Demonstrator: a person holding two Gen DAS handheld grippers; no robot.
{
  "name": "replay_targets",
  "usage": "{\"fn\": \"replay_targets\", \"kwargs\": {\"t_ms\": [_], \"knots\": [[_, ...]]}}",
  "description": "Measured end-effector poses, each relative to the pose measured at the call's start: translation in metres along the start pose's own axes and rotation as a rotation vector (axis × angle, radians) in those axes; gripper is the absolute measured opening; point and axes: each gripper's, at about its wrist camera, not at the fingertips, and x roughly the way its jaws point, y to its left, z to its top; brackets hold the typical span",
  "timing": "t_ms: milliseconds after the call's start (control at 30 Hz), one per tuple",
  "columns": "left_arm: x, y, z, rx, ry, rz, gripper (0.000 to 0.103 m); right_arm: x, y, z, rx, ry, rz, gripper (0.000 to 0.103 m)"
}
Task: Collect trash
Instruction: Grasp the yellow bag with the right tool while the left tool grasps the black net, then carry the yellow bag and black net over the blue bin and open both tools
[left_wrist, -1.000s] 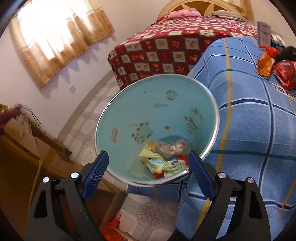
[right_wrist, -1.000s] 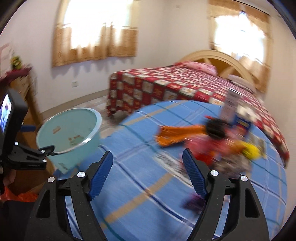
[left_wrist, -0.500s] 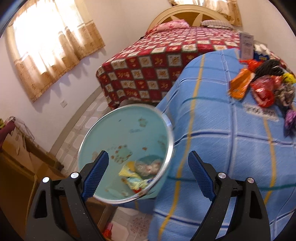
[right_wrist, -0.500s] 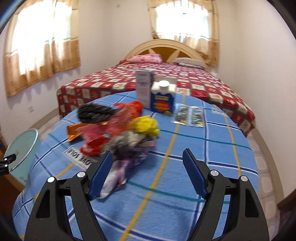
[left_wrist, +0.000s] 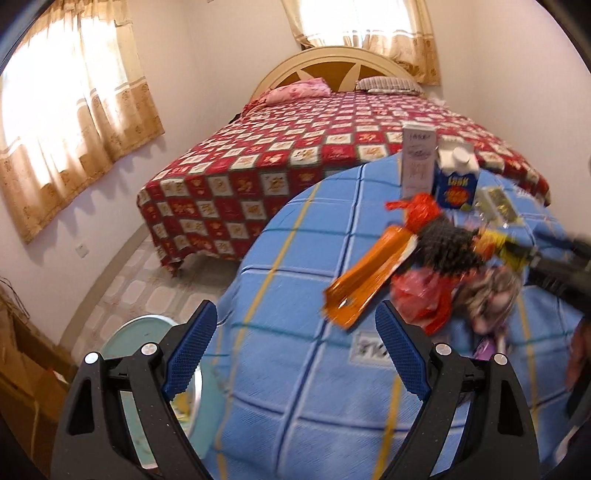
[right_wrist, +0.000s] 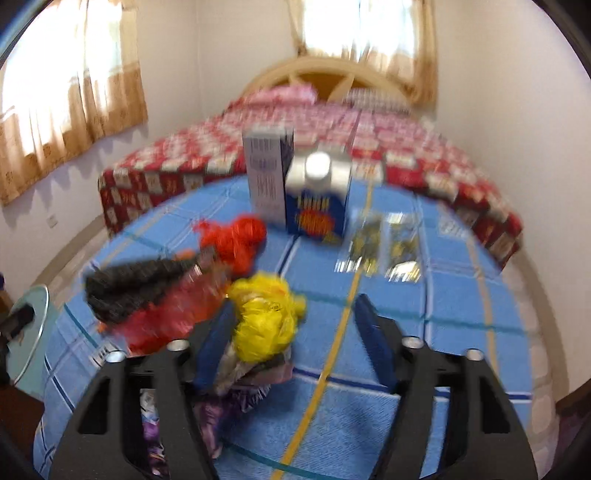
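A heap of trash lies on the round table with the blue checked cloth (left_wrist: 295, 369): an orange wrapper (left_wrist: 369, 280), a black net bag (left_wrist: 447, 247), a red bag (left_wrist: 424, 299) and a crumpled yellow bag (right_wrist: 266, 321). My right gripper (right_wrist: 295, 306) is at the heap and its jaws are closing. The yellow bag sits between them against the left pad, with a gap to the right pad. My left gripper (left_wrist: 295, 314) hangs open and empty over the table's near edge. The pale green bin (left_wrist: 147, 328) stands below it at lower left.
A white box (left_wrist: 417, 162) and a blue carton (left_wrist: 456, 177) stand upright at the table's far side, with shiny sachets (right_wrist: 380, 247) beside them. A bed with a red checked cover (left_wrist: 295, 155) fills the room behind. Tiled floor lies to the left.
The left view swung from the bin's inside up to the table, and the bin dropped to the lower left. My right gripper came up to the heap and its jaws narrowed around the yellow bag.
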Motion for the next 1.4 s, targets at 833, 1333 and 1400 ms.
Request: {"fn": "replay_targets", "kwargs": {"t_ms": [833, 1333, 1400], "knots": [[0.052, -0.011, 0.004, 0.007, 0.067, -0.009, 0.086, -0.051, -0.065, -0.035, 0.177, -0.121, 0.022, 0.025], [0.074, -0.021, 0.006, 0.0, 0.136, -0.136, 0.018, -0.054, -0.044, -0.044, 0.119, -0.115, 0.045, 0.025], [0.055, -0.016, 0.006, 0.016, 0.092, -0.124, 0.018, -0.059, -0.038, -0.042, 0.11, -0.132, 0.047, 0.025]]}}
